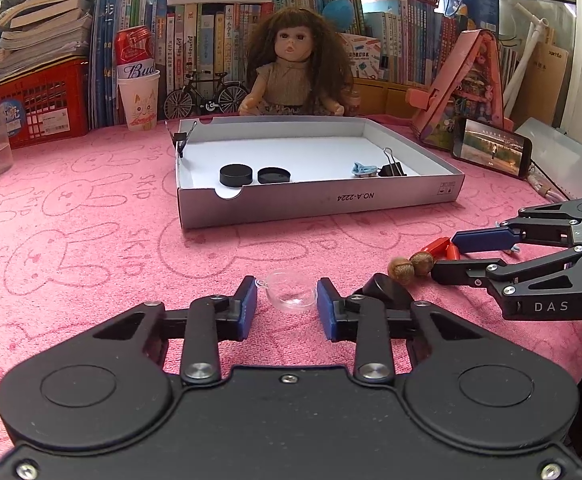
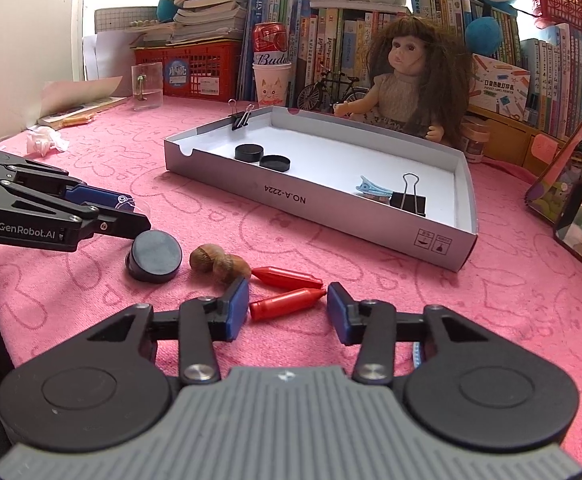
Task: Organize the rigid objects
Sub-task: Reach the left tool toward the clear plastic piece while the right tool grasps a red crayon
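1. My left gripper (image 1: 287,304) is spread wide around a small clear plastic cup (image 1: 291,291) on the pink towel-covered counter (image 1: 91,240); neither pad touches it.
2. My right gripper (image 2: 287,306) is also wide open, with the nearer red plastic bullet-shaped piece (image 2: 285,303) lying loose between its pads.
3. At 11 o'clock from that piece sit two brown walnuts (image 2: 219,263) and a black round cap (image 2: 155,256).
4. At 12 o'clock the shallow white cardboard box (image 2: 331,216) holds two black discs (image 2: 261,157), a blue clip (image 2: 373,190) and a black binder clip (image 2: 407,200).
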A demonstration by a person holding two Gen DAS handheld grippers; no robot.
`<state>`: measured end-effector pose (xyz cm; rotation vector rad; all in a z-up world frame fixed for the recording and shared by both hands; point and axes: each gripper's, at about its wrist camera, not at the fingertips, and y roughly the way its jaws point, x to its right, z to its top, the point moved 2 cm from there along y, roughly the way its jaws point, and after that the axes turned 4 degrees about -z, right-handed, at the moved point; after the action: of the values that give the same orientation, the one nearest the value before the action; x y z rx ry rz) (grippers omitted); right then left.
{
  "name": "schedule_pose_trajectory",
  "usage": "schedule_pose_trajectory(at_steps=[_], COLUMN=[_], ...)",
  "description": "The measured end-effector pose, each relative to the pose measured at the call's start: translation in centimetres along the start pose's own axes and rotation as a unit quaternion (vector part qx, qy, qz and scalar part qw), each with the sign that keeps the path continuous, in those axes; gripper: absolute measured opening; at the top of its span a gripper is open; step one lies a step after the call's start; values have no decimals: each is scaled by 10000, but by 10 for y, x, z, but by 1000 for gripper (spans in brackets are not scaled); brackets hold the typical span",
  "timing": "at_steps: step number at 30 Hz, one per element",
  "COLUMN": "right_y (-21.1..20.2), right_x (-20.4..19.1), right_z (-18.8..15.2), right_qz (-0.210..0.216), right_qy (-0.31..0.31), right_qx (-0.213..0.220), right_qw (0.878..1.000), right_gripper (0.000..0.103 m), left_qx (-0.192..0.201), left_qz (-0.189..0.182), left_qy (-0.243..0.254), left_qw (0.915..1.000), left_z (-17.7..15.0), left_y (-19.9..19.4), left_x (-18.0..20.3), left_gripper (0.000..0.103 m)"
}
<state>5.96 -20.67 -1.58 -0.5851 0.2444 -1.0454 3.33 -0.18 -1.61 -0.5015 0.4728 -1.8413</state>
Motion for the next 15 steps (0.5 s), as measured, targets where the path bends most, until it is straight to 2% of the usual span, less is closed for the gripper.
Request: schedule_pose_trajectory(at_steps=[3, 6, 15], right_y=[1, -1, -6], right_x=[0, -2, -3], right_z=[1, 0, -2], right_qz=[30, 19, -197], right_qy=[31, 39, 199], right_qx=[-6, 9, 11], right_qw=[10000, 10000, 9996], right_gripper=[47, 40, 28], left_qx=[12, 22, 106], left_qz=[11, 17, 98], left_qy=[-33, -57, -125], left_qw=[10000, 10000, 9998], left_z=[-1, -1, 2], left_y=[-1, -2, -6], left_x=[0, 0, -3], left_gripper=[31, 31, 31])
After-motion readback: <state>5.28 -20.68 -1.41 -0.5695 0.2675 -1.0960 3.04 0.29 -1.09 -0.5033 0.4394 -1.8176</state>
